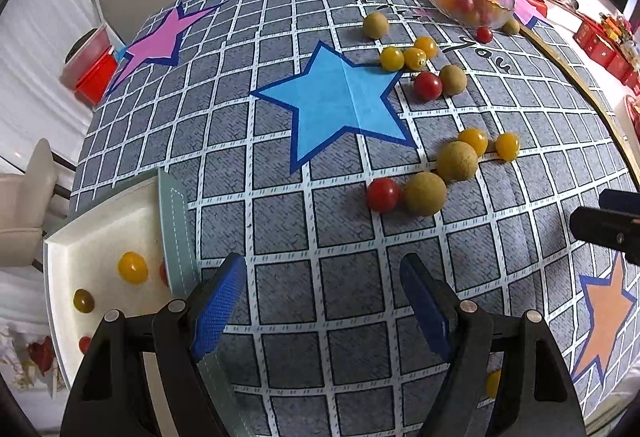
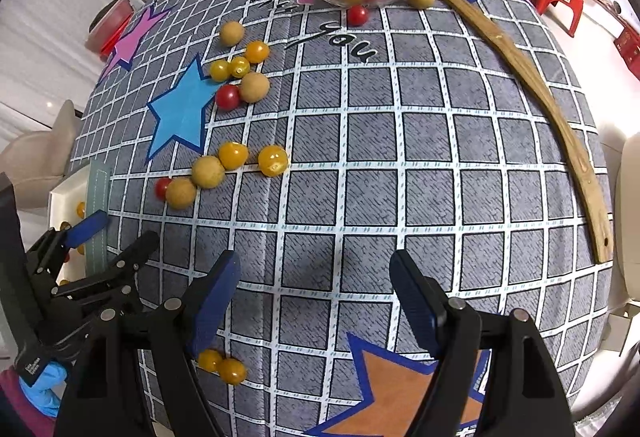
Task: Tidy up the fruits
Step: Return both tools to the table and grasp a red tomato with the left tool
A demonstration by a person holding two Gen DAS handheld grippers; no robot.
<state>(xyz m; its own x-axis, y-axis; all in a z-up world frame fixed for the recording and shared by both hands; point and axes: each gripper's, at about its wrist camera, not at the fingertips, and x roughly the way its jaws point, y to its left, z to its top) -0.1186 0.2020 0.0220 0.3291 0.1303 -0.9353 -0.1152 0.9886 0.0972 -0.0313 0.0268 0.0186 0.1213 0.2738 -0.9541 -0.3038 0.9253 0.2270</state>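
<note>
Left wrist view, left tool (image 1: 324, 301) wide apart above cloth beside tray (image 1: 100, 229), right tool (image 2: 316, 297) likewise, both holding nothing

tablecloth (image 2: 400, 141) — grey, white grid, blue-edged stars | tomatoes (image 1: 384, 194) — red, yellow | fingers (image 1: 219, 307) — blue pads

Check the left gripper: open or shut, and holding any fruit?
Open and empty. The left gripper has its blue pads spread wide, with only bare checked cloth between them.
</note>
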